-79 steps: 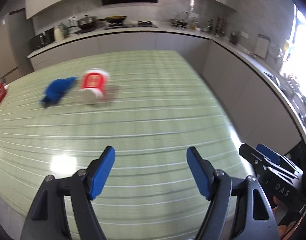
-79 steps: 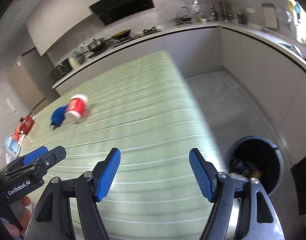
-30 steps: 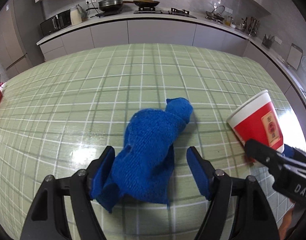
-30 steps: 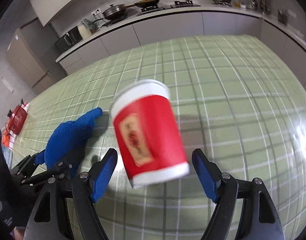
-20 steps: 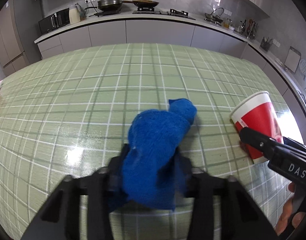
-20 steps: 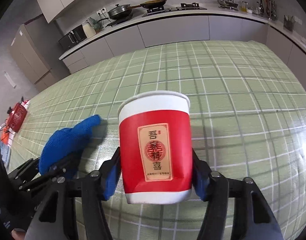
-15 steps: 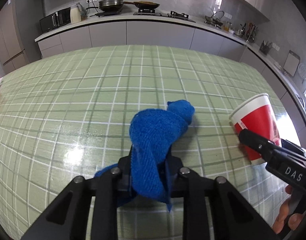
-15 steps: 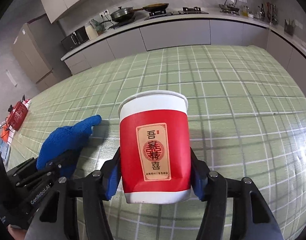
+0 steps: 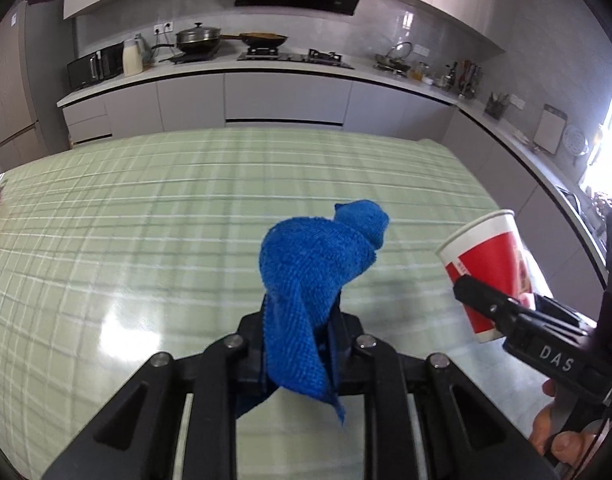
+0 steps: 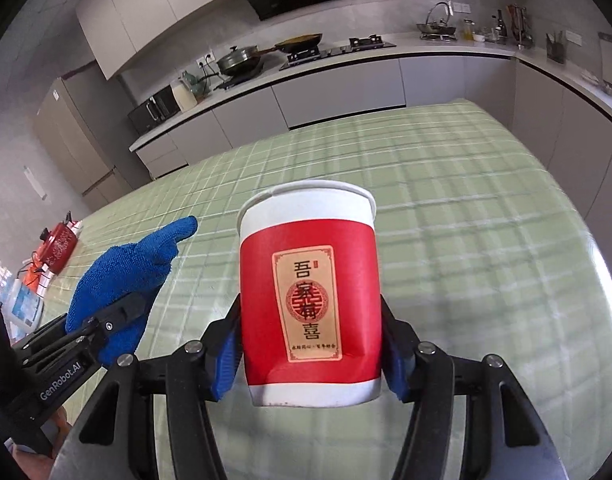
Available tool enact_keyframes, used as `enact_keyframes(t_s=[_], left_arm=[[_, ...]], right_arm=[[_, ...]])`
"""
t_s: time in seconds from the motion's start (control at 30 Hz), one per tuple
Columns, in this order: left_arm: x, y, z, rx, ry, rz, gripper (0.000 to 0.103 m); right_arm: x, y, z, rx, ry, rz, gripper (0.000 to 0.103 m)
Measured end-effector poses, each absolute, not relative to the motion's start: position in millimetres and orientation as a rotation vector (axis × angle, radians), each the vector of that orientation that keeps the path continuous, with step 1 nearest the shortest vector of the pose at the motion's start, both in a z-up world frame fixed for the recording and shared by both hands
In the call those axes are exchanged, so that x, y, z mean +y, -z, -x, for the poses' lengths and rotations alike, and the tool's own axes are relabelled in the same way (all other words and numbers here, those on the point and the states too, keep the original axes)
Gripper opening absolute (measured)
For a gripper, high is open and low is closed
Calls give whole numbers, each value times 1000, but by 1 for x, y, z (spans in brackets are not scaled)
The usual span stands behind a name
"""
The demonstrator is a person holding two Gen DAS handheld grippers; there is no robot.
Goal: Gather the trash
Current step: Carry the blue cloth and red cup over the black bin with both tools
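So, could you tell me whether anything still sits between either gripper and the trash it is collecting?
Nothing visible does: the left gripper is shut on the blue cloth, and the right gripper is shut on the red paper cup.

Cloth (image 9: 313, 264) left of cup (image 10: 309, 304) (above table (image 9: 106, 216))

A left gripper (image 9: 296, 344) was clamped on a bunched blue cloth (image 9: 313, 264) above a green checked table (image 9: 146, 208). At right, another gripper (image 9: 517, 320) gripped a red paper cup (image 9: 485, 256).
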State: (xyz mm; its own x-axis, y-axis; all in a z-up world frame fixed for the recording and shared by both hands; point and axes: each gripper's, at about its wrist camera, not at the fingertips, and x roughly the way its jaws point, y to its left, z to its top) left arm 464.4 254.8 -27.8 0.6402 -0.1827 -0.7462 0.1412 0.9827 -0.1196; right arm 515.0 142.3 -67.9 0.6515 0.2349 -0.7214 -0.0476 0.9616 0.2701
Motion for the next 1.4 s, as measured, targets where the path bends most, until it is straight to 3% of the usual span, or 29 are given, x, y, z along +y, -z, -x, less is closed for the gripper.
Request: enact_keyframes(t_s=[0.8, 1.07, 1.4], left_arm=[[-28, 35, -320, 936, 526, -2, 22], [-116, 42, -300, 966, 548, -49, 22], [-207, 106, -290, 1063, 364, -16, 22]], right_arm=[[-193, 66, -266, 851, 186, -347, 61], [-276, 98, -255, 914, 194, -371, 61], [-357, 161, -285, 1026, 54, -275, 61]])
